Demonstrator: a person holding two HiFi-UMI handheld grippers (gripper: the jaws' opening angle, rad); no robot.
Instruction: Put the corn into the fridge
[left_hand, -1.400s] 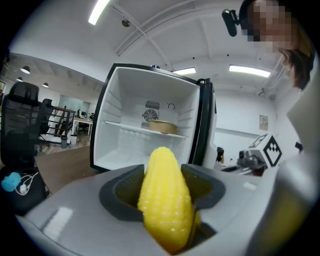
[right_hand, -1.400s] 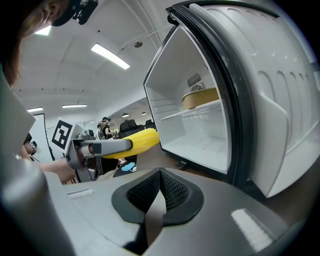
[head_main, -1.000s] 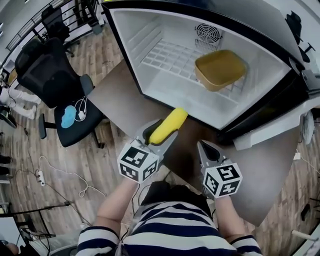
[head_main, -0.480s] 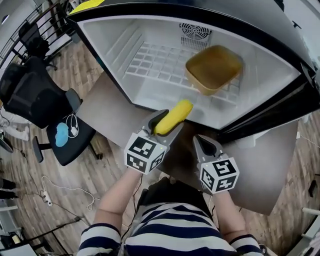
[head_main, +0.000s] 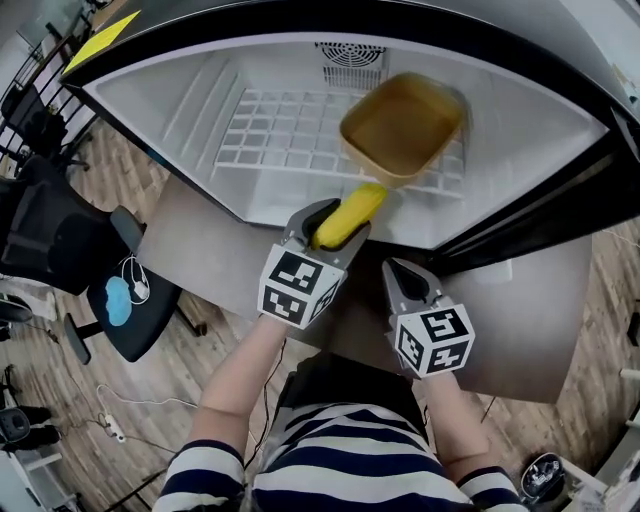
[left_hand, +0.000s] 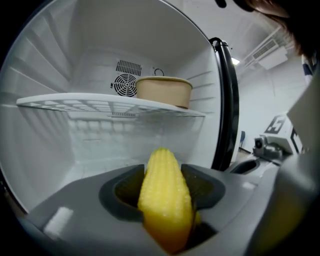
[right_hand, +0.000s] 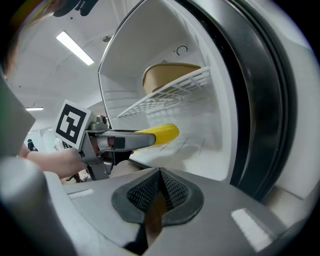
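Wood flooring and a black office chair (head_main: 50, 250) sit left of an open white fridge (head_main: 530, 130) on a brown desk (head_main: 200, 250). The left hand-held gripper (head_main: 338, 222) is clamped on a yellow corn (head_main: 358, 207). The corn's tip pokes over the fridge's front edge, below a wire shelf (head_main: 280, 140) carrying a tan bowl (head_main: 400, 125). The right hand-held gripper (head_main: 400, 277) is pressed together, empty, just outside. Since half a second ago the corn has pushed slightly deeper. Its rear end is hidden between the jaws.
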